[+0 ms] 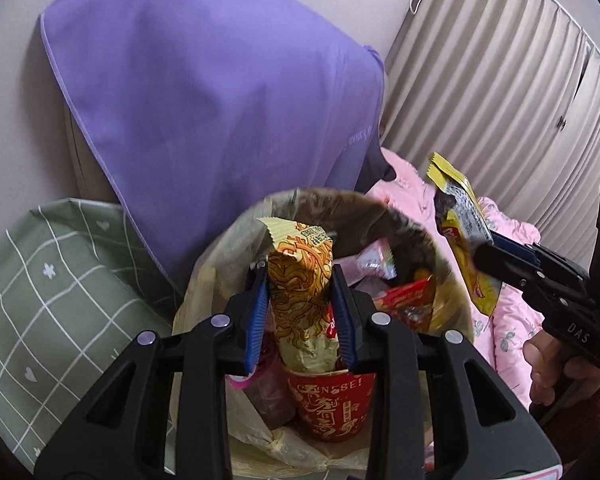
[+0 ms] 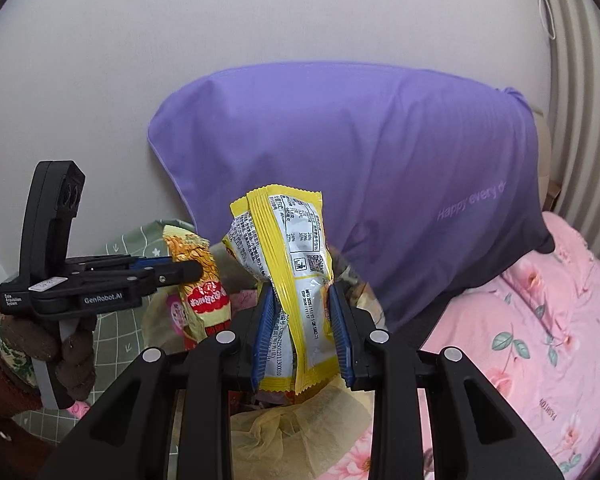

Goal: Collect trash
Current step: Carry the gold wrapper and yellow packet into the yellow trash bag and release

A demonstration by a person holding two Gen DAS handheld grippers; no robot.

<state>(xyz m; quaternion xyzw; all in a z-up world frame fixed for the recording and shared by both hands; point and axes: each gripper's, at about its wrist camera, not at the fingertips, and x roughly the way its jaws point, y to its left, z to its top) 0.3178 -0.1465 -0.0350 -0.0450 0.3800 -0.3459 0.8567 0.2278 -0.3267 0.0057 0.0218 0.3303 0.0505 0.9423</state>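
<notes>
Left gripper: blue fingers clamped on an orange noodle-print wrapper, pinched at mid-length, upright, serrated top edge above the tips. Directly over the mouth of a yellowish trash bag. Below the wrapper, a red paper cup with gold lettering, standing upright inside the bag. Further in: a red packet and a pinkish packet, heaped together; the rest of the contents too jumbled to sort.

Right gripper: blue fingers pressed against both sides of a crumpled yellow-and-white wrapper, printed back facing the camera, upper half standing clear above the tips. Held above the bag's near rim, perhaps just outside the mouth — hard to judge from this angle. Same wrapper in the left wrist view, to the right of the bag and apart from it.

Around the bag: pink floral bedding on the bed to the right, a green checked cushion to the left, a large purple pillow propped against the pale wall behind. Pleated beige curtain at far right. A hand on the right gripper's handle; a brown-gloved hand on the left one.
</notes>
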